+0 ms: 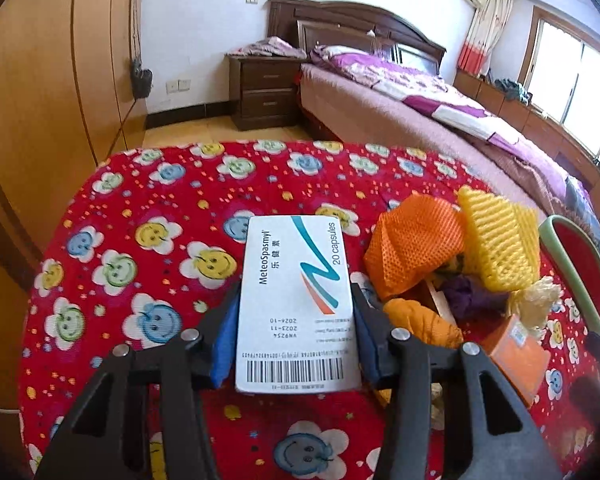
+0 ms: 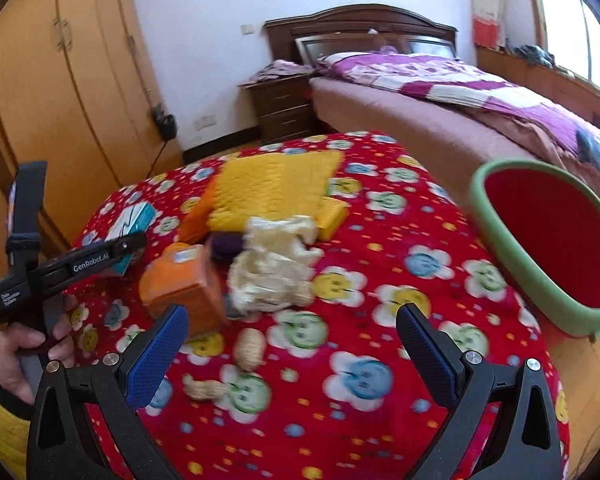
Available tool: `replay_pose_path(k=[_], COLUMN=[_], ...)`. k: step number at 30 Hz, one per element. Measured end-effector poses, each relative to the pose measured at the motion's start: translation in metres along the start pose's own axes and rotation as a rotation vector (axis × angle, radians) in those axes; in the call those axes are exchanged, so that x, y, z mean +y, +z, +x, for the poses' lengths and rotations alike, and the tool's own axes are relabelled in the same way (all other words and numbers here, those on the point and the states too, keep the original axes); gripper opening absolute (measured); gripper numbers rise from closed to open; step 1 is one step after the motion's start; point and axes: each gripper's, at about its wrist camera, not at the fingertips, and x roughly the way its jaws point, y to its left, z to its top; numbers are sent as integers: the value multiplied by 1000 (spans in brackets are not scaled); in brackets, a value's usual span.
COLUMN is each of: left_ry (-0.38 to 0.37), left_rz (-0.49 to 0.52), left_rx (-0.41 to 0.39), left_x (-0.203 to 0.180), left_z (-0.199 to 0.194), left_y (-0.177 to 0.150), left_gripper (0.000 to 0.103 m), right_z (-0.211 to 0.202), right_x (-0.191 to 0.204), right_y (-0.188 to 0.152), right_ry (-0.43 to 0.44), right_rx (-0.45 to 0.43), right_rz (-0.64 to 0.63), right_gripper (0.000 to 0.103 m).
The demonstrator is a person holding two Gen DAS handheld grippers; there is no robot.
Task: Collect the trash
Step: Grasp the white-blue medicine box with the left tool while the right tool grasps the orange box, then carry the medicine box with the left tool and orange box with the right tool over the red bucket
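On the red smiley-flower cloth covering the surface (image 1: 140, 208), trash lies in a heap, seen from both wrist views. Biggest is the watermelon-shaped bin (image 2: 548, 248), green-rimmed and red inside, at the surface's edge at about 2 o'clock from the right gripper (image 2: 292, 344), whose jaws stand wide apart and hold nothing. Next comes yellow foam netting (image 2: 272, 188) at 12 o'clock, with orange mesh (image 1: 412, 244) touching it. A white medicine box (image 1: 300, 304) marked "MeteoSpasmyl" sits clamped between the blue pads of the left gripper (image 1: 296, 312), at the left of the heap. An orange carton (image 2: 180, 288) lies just beside crumpled cream netting (image 2: 272, 264), with a purple scrap (image 1: 468, 292) between the pieces. Two peanut shells (image 2: 250, 348) lie nearest the right gripper.
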Motion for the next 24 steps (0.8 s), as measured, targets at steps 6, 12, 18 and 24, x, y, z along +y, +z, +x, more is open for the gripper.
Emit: replay_pose_path(k=[6, 12, 18, 24], left_ry=[7, 1, 4, 10], left_rz=[-44, -87, -107, -97], left_rx=[5, 16, 17, 9], left_x=[16, 26, 30, 25], left_z=[-4, -2, 0, -1], left_y=[4, 3, 2, 1], left_gripper=[52, 52, 52, 52], right_z=[16, 32, 50, 47], right_x=[33, 52, 62, 60], right_y=[5, 10, 12, 11], right_ry=[26, 62, 97, 116], right_rx=[22, 34, 45, 37], right_rz=[-49, -78, -100, -81], right_gripper=[103, 84, 58, 48])
